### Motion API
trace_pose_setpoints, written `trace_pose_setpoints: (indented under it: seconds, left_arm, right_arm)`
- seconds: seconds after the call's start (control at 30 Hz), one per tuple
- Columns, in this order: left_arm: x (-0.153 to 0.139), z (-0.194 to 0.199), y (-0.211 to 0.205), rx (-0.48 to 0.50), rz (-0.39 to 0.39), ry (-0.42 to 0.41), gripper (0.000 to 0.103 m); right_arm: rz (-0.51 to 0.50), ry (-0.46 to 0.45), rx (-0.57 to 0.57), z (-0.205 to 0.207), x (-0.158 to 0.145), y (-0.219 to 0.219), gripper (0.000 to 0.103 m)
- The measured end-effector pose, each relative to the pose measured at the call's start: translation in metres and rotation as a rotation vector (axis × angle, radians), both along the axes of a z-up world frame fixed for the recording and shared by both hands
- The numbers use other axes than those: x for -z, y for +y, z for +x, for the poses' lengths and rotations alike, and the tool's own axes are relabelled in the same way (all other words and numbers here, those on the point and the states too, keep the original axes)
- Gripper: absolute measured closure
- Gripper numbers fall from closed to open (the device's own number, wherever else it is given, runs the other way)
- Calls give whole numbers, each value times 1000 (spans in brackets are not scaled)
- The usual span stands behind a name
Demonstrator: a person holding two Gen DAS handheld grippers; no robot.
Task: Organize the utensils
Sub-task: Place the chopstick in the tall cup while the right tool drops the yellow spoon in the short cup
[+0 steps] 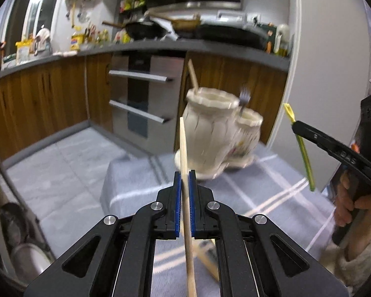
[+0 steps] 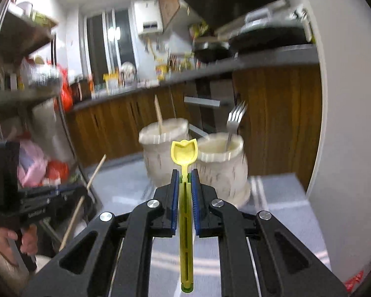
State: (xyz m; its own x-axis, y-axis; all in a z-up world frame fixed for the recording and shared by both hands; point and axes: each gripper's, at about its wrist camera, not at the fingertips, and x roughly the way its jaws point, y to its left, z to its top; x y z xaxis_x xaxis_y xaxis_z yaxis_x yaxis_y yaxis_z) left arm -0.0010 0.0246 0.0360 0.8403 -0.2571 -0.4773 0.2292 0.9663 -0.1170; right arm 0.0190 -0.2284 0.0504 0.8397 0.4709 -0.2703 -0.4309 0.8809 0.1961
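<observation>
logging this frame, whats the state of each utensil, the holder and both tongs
left tongs: shut on chopstick
chopstick: held upright, off the table
right tongs: shut on yellow spoon
yellow spoon: held, bowl end forward
ceramic holder: standing on the checked cloth, two pots joined
wooden stick: standing in the larger pot
fork: standing in the smaller pot, tines up

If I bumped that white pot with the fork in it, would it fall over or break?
The white pot looks like glazed ceramic, so it is probably heavy and would likely chip or crack if it fell. It seems joined to a taller pot on one wide base, so a small bump probably would not tip it. The fork might rattle.
</observation>
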Motion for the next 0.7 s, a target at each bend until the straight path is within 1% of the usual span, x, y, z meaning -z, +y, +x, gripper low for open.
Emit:
trace_pose_setpoints:
  seconds: [0.1, 0.2, 0.37, 0.5, 0.6, 0.7]
  left_arm:
    - [-25, 11, -2, 20, -48, -62, 96]
    - [-48, 22, -8, 29, -70, -128, 96]
    - [-80, 51, -26, 30, -61, -209, 96]
    - [-94, 83, -44, -6, -24, -261, 96]
    - [-102, 109, -52, -39, -47, -272, 96]
    - [-105, 131, -58, -83, -58, -284, 96]
  right_arm:
    - [52, -30, 22, 18, -14, -4, 93]
    - [98, -57, 35, 35, -25, -7, 93]
    - [136, -100, 51, 66, -39, -8, 93]
    - [161, -94, 66, 90, -41, -6, 93]
    - [149, -107, 96, 102, -38, -1, 93]
    - [165, -101, 131, 117, -29, -2, 93]
